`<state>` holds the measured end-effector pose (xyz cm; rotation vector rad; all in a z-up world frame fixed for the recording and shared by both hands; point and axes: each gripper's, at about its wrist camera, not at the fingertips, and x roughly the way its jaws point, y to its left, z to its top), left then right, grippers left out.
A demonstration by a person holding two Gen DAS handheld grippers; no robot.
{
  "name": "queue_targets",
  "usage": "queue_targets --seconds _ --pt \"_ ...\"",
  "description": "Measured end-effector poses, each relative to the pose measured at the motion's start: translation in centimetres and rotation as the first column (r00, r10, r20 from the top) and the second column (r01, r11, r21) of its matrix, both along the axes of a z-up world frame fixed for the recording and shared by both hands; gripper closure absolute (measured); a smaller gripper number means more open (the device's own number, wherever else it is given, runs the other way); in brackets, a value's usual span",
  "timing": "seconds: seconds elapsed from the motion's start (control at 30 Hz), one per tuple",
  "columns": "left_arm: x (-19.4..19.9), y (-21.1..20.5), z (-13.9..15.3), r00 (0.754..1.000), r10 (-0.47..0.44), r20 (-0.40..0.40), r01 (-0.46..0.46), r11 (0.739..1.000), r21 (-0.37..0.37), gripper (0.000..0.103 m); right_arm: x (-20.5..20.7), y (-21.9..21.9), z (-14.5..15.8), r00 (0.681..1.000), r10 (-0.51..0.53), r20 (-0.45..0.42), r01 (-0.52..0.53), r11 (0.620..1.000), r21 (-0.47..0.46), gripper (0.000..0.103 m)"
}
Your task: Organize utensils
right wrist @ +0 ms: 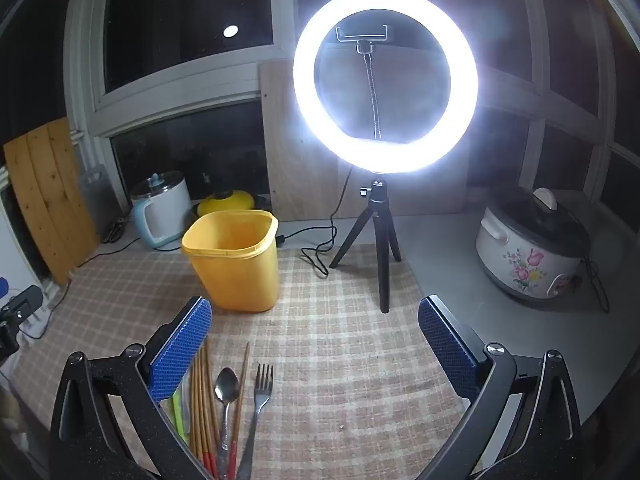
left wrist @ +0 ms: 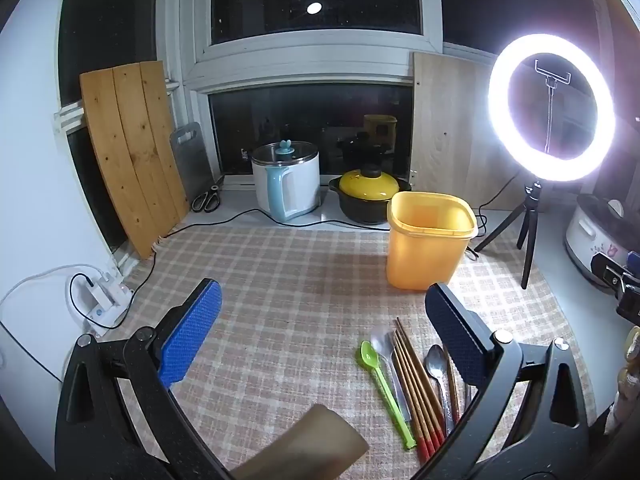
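task not started: both the left gripper (left wrist: pixel 322 320) and right gripper (right wrist: pixel 315 330) hang released and empty, loose utensils (green plastic spoon (left wrist: pixel 383 388), wooden chopsticks (right wrist: pixel 202 404), steel fork (right wrist: pixel 258 404)) lying below their jaws, yellow plastic bin (right wrist: pixel 236 258) ahead; next likely one pick, then the bin.

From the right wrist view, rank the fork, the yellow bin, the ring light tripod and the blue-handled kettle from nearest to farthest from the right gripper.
1. Fork: lying on the checked cloth between the open jaws of the right gripper, left of centre.
2. Yellow bin: standing ahead, to the left.
3. Ring light tripod: ahead, slightly right; close to the bin in range, hard to separate.
4. Blue-handled kettle: far left, by the window.
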<state>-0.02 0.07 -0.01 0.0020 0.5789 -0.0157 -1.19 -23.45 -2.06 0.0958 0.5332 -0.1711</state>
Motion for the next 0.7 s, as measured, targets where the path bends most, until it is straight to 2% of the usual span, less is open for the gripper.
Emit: queue_targets --seconds 0.7 --pt "-0.08 -0.17 0.15 1.0 0.0 0.005 0.0 1.0 0.018 0.0 -0.14 0.04 0.15 1.0 0.004 0.001 -0.004 1.0 0.002 0.001"
